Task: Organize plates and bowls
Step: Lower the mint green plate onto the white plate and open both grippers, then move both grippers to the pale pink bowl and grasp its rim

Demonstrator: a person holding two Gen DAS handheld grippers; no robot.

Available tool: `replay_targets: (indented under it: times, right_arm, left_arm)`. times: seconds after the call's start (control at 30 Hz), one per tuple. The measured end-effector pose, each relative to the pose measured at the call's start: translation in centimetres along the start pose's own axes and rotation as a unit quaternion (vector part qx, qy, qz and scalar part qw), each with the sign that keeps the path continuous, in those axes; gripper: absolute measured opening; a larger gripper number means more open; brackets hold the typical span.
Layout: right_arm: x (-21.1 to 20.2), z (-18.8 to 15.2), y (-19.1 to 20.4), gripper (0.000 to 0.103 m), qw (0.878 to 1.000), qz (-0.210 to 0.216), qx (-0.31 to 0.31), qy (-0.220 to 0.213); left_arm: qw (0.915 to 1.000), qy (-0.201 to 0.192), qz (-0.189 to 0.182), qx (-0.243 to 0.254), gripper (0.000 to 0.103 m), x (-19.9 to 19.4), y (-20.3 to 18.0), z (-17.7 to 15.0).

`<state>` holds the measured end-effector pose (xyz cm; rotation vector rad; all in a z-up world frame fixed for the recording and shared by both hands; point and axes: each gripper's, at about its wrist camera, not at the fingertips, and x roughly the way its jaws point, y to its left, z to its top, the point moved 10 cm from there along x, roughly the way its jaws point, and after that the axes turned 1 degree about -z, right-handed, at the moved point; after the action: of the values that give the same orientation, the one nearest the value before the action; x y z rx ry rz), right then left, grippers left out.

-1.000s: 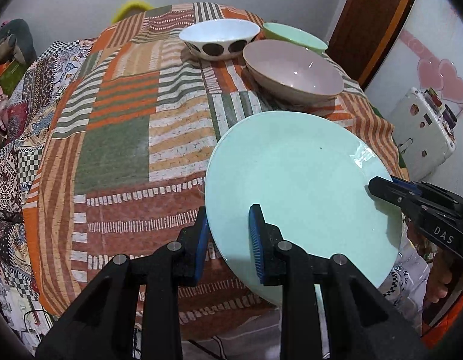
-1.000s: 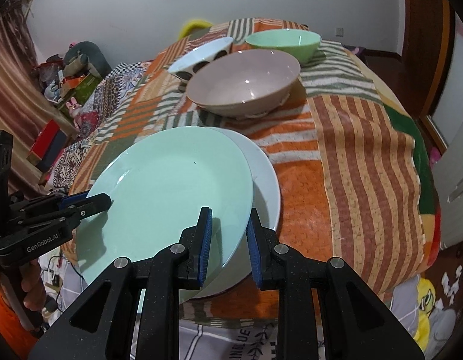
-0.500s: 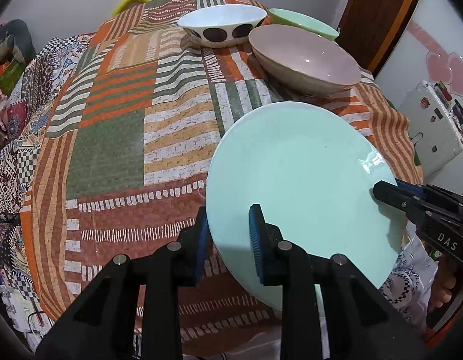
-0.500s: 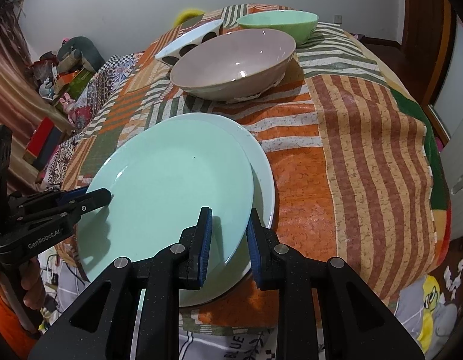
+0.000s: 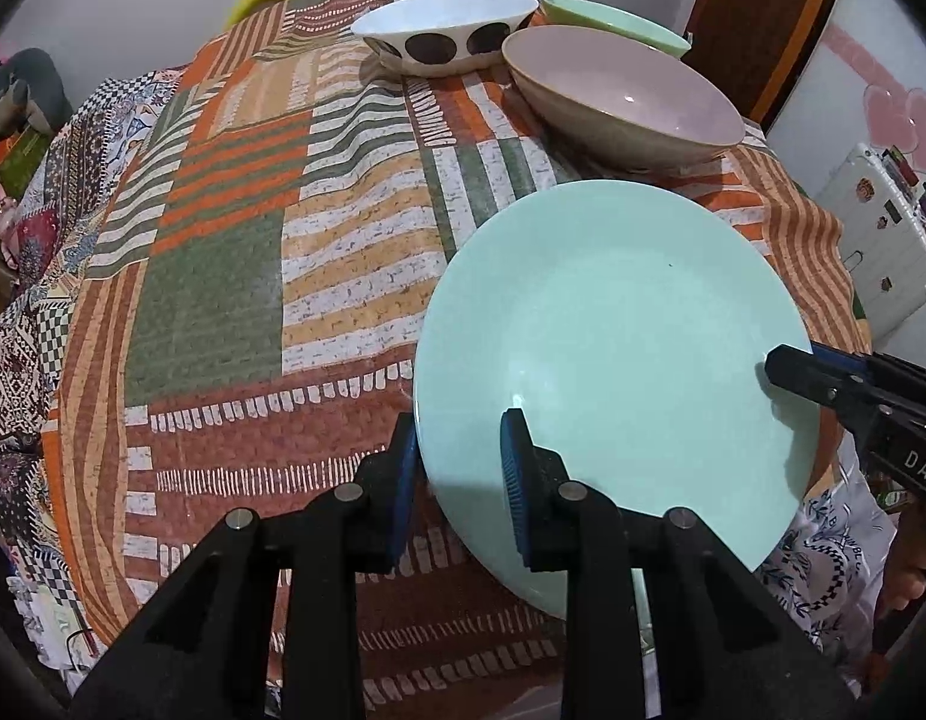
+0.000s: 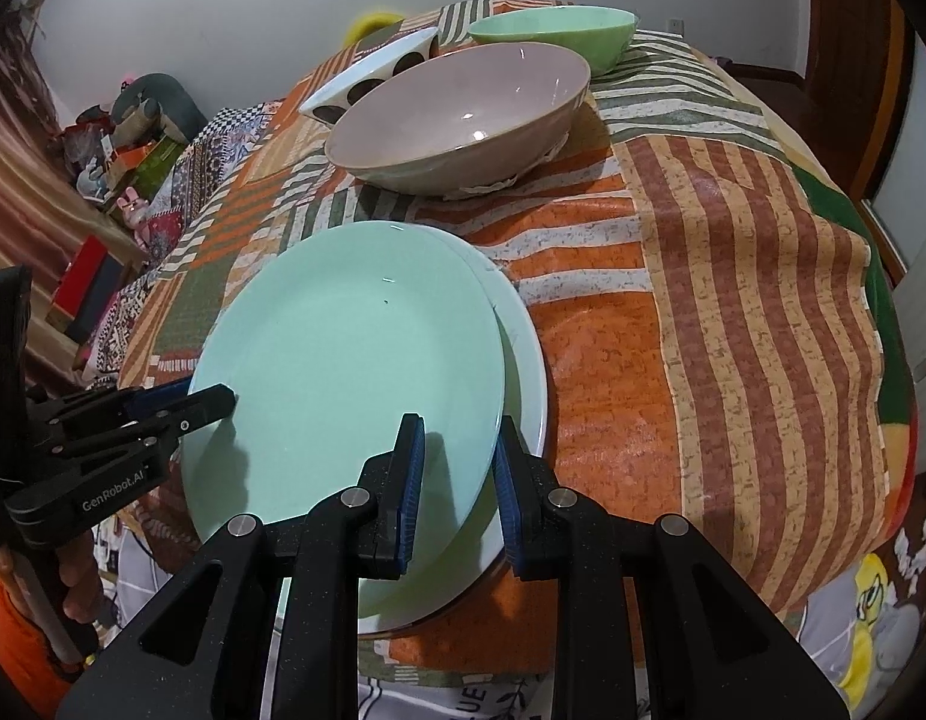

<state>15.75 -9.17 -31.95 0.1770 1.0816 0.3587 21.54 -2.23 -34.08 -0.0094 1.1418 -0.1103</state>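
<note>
A mint green plate (image 5: 613, 330) (image 6: 354, 372) is held from both sides, tilted slightly. My left gripper (image 5: 459, 426) (image 6: 222, 399) is shut on its left rim. My right gripper (image 6: 459, 426) (image 5: 787, 366) is shut on its right rim. Beneath it a paler plate (image 6: 526, 354) lies on the table near the front edge; only its right rim shows. I cannot tell whether the two plates touch. Behind them stand a pink bowl (image 5: 631, 102) (image 6: 463, 108), a white bowl with dark dots (image 5: 444, 30) (image 6: 366, 78) and a green bowl (image 5: 613, 21) (image 6: 553, 30).
The table carries a striped patchwork cloth (image 5: 222, 252) (image 6: 733, 300) that hangs over its edges. A white case (image 5: 877, 252) stands to the right by a wooden door. Boxes and toys (image 6: 120, 150) are piled on the floor to the left.
Both grippers have brought the green plate down and forward over the paler plate. The gap between the two plates has shrunk. Both grips are unchanged.
</note>
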Motion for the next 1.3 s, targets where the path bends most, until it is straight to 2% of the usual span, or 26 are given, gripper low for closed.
replay_targets:
  times: [0.27,0.33,0.4,0.47,0.5,0.6,0.73,0.87,1.07,1.3]
  right_arm:
    - [0.0,0.1,0.3,0.023,1.000,-0.020,-0.017,0.000]
    - [-0.4,0.4,0.1,0.027,0.999,-0.031,-0.023,-0.008]
    - [-1.3,1.0,-0.1,0.041,0.998,-0.051,-0.032,-0.029]
    - [-2.3,1.6,-0.1,0.049,0.996,-0.062,-0.041,-0.050]
    - [-2.6,1.8,-0.1,0.050,0.996,-0.064,-0.043,-0.055]
    - [-3.4,2.4,-0.2,0.050,0.995,-0.063,-0.042,-0.066]
    - [-4.5,3.5,-0.4,0.050,0.994,-0.058,-0.031,-0.083]
    - [-5.5,5.3,-0.8,0.050,0.993,-0.058,-0.025,-0.104]
    - [-6.4,8.1,-1.6,0.051,0.990,-0.059,-0.016,-0.129]
    - [-5.5,11.5,-3.2,0.058,0.987,-0.065,-0.002,-0.145]
  left_arm:
    - [1.0000,0.007,0.004,0.003,0.028,-0.1,-0.2,-0.1]
    - [1.0000,0.006,0.005,0.006,0.028,-0.4,-0.2,-0.1]
    - [0.9999,0.002,0.004,0.010,0.029,-0.9,-0.3,0.1]
    - [0.9999,-0.005,0.002,0.010,0.033,-1.6,-0.5,0.3]
    - [0.9999,-0.011,0.001,0.010,0.036,-2.1,-0.5,0.5]
    - [0.9992,-0.039,-0.001,0.012,0.041,-4.0,-0.8,1.6]
    - [0.9960,-0.086,-0.003,0.021,0.063,-6.9,-1.5,3.7]
    - [0.9927,-0.120,-0.011,0.010,0.072,-8.6,-1.5,6.5]
    - [0.9906,-0.135,-0.017,-0.012,0.072,-8.4,-1.2,10.3]
    - [0.9909,-0.132,-0.014,-0.020,0.072,-5.7,-0.9,13.8]
